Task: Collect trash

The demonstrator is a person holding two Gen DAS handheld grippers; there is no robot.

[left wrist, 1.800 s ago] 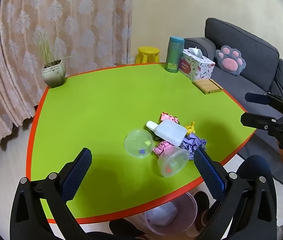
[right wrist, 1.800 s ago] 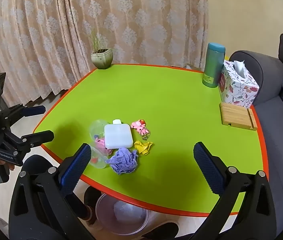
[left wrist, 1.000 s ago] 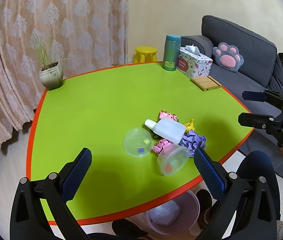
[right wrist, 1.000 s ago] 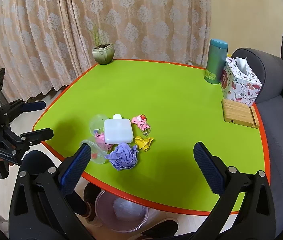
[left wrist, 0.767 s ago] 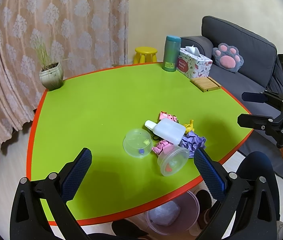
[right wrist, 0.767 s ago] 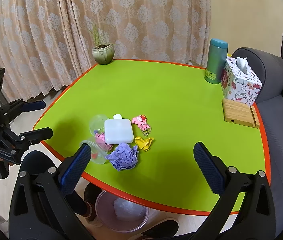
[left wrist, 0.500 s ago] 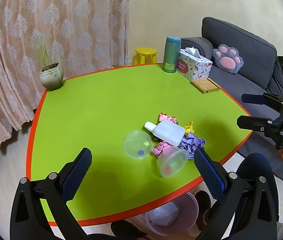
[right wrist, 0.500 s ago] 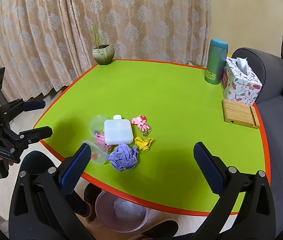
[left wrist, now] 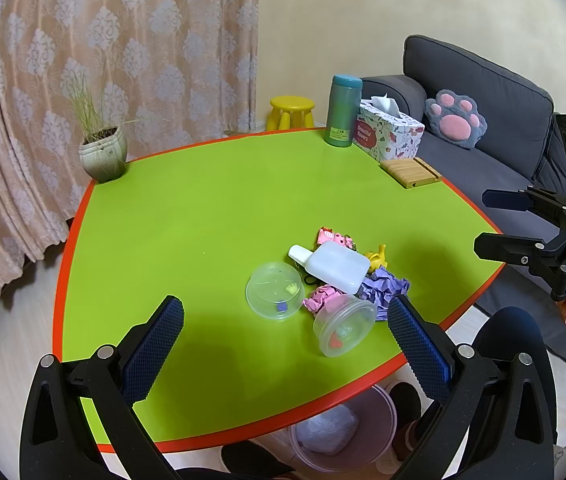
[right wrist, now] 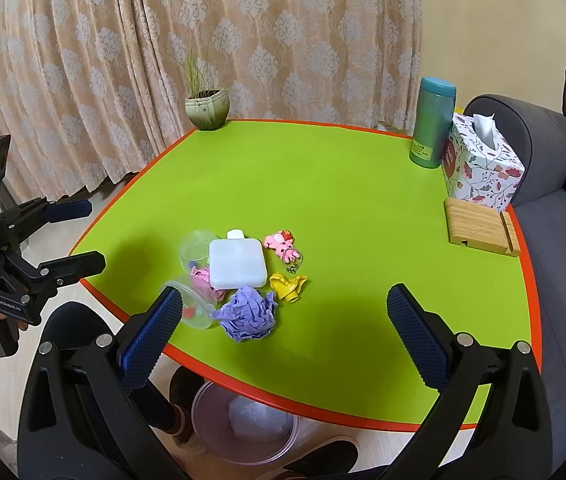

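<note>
Little has moved: both grippers, left [left wrist: 283,340] and right [right wrist: 283,326], still hover spread wide and empty above the crumpled purple paper ball [right wrist: 249,314]; collecting hasn't started.

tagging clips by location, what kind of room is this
Most likely a home living room: a grey sofa with a paw-shaped cushion, patterned curtains, and a low green table holding a tissue box and a potted plant.

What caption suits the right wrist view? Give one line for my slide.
Open right tool hovers over crumpled purple paper, a flat white plastic bottle and clear plastic cups on the lime-green table.
</note>
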